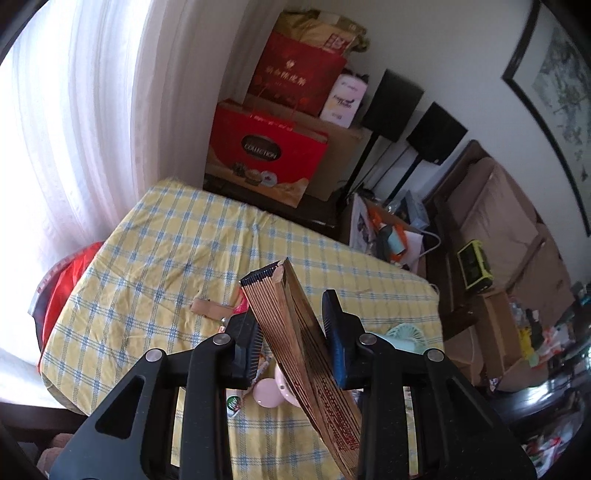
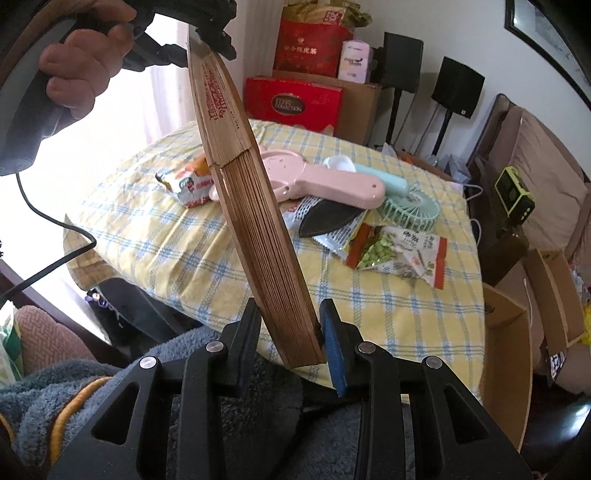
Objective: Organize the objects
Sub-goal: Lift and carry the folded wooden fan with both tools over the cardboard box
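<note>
Left wrist view: left gripper [image 1: 295,332] clamped on folded bamboo fan [image 1: 295,325], held up off checked tablecloth [image 1: 155,236]. Long axis slanted, running from black-edged tip ahead of the fingers back down past the right pad toward the camera, red lettering at the near end. Pink handheld fan [image 1: 269,395] and mint fan [image 1: 402,334] glimpsed under the fingers, mostly hidden

Right wrist view: right gripper [image 2: 290,336] closed on the fan's [image 2: 255,229] other end, the stacked slats. Axis rose up and left to the left gripper [image 2: 210,33] gripping the lettered end, hand [image 2: 81,55] on its handle. Each end equally near its own claw. Shown only here: snack packets [image 2: 399,251], pink fan [image 2: 325,184], mint fan [image 2: 406,206] on the cloth [image 2: 166,240], open cardboard box [image 2: 506,354] at right, maybe the destination
</note>
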### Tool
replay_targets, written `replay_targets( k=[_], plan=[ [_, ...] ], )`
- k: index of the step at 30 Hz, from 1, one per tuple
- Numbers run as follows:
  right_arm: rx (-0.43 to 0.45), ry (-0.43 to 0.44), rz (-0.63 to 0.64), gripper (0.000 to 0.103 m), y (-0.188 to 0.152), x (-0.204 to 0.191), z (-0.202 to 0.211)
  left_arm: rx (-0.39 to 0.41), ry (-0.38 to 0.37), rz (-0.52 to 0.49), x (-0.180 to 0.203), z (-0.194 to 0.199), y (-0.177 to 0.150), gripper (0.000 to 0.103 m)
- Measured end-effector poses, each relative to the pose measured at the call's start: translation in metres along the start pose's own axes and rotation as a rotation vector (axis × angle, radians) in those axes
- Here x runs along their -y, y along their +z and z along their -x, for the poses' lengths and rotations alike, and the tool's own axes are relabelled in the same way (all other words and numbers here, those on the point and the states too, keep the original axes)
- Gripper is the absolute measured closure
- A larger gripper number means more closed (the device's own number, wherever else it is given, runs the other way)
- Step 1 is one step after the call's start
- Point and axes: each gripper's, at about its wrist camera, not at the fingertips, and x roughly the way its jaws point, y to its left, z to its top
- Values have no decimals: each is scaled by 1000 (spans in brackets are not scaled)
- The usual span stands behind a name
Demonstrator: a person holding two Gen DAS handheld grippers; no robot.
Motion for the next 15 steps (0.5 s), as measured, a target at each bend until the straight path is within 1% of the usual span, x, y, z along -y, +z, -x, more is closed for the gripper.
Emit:
replay_targets(
  k=[9, 15],
  plan=[
    [27, -24, -5, 71, 2, 3, 15, 39, -19, -34, 16, 25, 2, 75],
    [45, -35, -23, 71, 3, 10, 29, 71, -47, -49, 29, 43, 2, 75]
  ],
)
